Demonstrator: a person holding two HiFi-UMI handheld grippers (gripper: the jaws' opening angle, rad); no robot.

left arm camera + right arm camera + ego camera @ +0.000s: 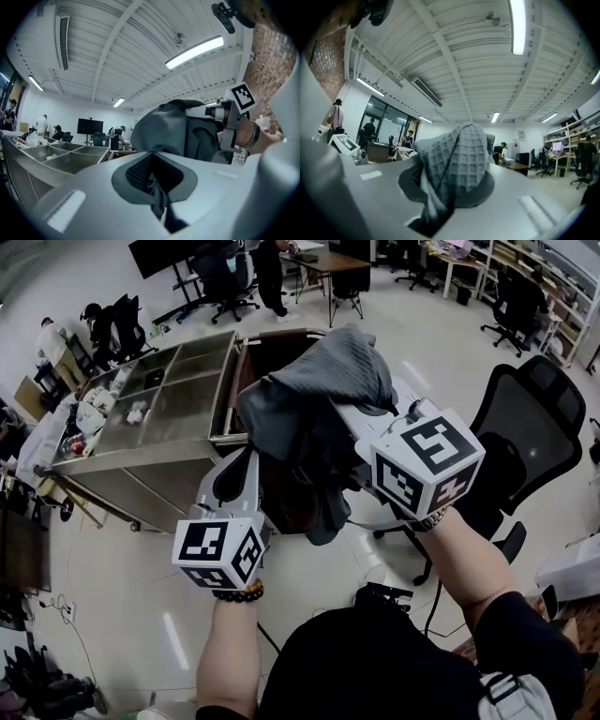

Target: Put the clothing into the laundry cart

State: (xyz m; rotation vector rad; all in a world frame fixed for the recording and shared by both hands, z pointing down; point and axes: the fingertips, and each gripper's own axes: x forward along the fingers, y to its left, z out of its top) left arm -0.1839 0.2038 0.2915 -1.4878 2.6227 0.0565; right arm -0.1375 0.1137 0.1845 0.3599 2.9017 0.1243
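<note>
A dark grey waffle-knit garment (323, 395) hangs bunched in the air at the near side of the stainless-steel laundry cart (141, 454). The left gripper (248, 474) and right gripper (361, 432) each have their fingers clamped on a fold. The soft, limp cloth trails low, so it looks wise to carry it fully over the cart's brown open bay (272, 348) before releasing it.
</note>
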